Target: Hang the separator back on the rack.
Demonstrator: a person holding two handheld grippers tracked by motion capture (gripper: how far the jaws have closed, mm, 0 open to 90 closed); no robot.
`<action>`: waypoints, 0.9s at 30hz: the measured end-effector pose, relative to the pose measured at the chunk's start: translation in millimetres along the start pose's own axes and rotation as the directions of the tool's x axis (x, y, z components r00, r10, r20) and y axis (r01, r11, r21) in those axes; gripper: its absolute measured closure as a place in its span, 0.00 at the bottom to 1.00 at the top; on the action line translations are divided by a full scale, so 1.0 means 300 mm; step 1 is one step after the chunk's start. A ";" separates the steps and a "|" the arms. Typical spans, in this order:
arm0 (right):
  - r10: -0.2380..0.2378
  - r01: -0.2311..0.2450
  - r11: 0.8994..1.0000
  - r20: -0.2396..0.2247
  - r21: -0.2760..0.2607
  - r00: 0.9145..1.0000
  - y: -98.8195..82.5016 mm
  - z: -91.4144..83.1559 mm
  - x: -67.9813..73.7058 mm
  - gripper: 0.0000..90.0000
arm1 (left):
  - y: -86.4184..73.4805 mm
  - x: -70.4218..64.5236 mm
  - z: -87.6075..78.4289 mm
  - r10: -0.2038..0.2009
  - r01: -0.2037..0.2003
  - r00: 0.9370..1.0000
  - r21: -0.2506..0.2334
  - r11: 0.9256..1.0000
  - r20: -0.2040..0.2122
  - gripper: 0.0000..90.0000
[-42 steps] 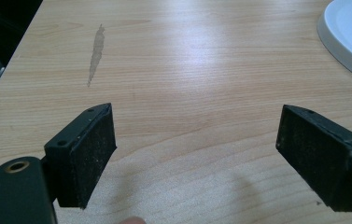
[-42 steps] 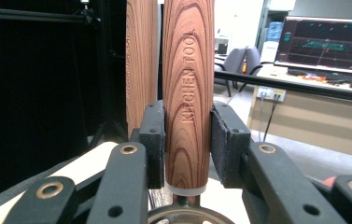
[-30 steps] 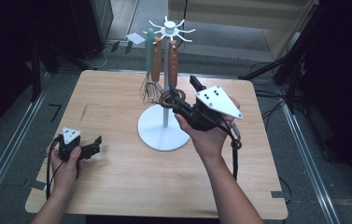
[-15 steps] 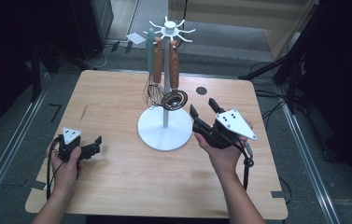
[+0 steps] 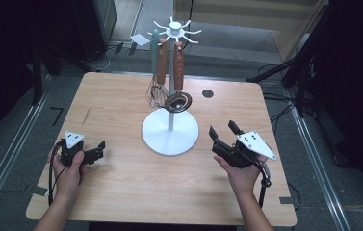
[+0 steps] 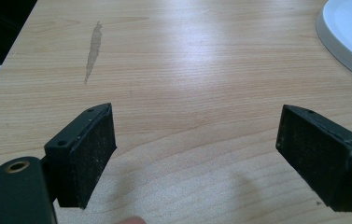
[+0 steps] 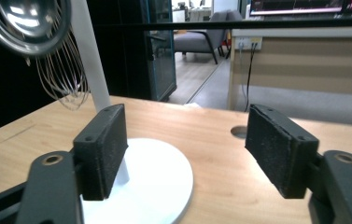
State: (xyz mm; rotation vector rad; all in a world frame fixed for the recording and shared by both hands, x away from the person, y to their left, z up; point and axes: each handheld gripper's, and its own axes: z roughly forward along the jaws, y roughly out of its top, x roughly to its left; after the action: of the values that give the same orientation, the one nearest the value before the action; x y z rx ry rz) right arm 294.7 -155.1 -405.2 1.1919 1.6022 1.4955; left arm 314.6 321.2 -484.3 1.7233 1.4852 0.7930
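A white utensil stand [image 5: 170, 132] with a round base stands mid-table, its hook crown [image 5: 174, 30] at the top. A wire whisk [image 5: 158, 94] and a metal ladle [image 5: 178, 102], both wood-handled, hang from it beside a pale green handle [image 5: 155, 45]. My right gripper [image 5: 222, 129] sits low, right of the base. Its jaws have just been opening and stand open with nothing between them. In the right gripper view its pads [image 7: 187, 149] frame the base [image 7: 150, 186], with the ladle bowl [image 7: 22, 23] and whisk wires [image 7: 64, 79] up left. My left gripper [image 5: 100, 150] rests open and empty at the front left, above bare wood [image 6: 197, 154].
A small dark round hole [image 5: 208, 93] lies in the tabletop behind my right gripper. A faint grey streak [image 5: 86, 115] marks the wood at left. The table's front edge [image 5: 169, 219] is near both forearms. Cables and dark stands [image 5: 294, 72] surround the table on the floor.
My right gripper has come down and back from the hanging ladle to the table right of the base, with its jaws wider. The left gripper has stayed put.
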 end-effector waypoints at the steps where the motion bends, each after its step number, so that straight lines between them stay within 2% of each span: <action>1: -0.003 0.003 1.000 0.005 0.005 1.000 -0.009 -0.002 -0.005 0.31 | 0.000 0.000 0.000 0.001 -0.001 1.000 -0.001 1.000 -0.003 0.14; 4: -0.007 0.006 0.999 0.020 0.032 1.000 -0.041 -0.007 -0.027 0.31 | 0.000 0.000 0.000 0.003 -0.003 1.000 -0.001 1.000 -0.003 0.14; 12: -0.012 0.010 0.999 0.061 0.047 0.998 -0.082 -0.041 -0.077 0.33 | 0.000 0.001 0.001 -0.006 0.006 1.000 -0.003 1.000 0.003 0.14; 22: -0.017 0.006 0.996 0.122 0.094 0.992 -0.151 -0.094 -0.176 0.34 | 0.000 -0.001 0.002 0.004 -0.004 1.000 0.003 1.000 0.004 0.14; 26: -0.007 -0.005 0.996 0.135 0.093 0.991 -0.168 -0.108 -0.211 0.33 | 0.000 -0.001 0.002 0.005 -0.005 1.000 0.005 1.000 0.004 0.14; 27: -0.022 0.007 0.995 0.143 0.104 0.989 -0.175 -0.109 -0.218 0.33 | 0.000 -0.001 0.002 0.004 -0.004 1.000 0.004 1.000 0.003 0.14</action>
State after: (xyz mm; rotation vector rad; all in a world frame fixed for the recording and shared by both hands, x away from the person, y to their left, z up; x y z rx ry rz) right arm 280.6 -225.1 -459.9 1.3119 1.6029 1.2993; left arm 315.0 321.0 -484.5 1.7304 1.4829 0.7888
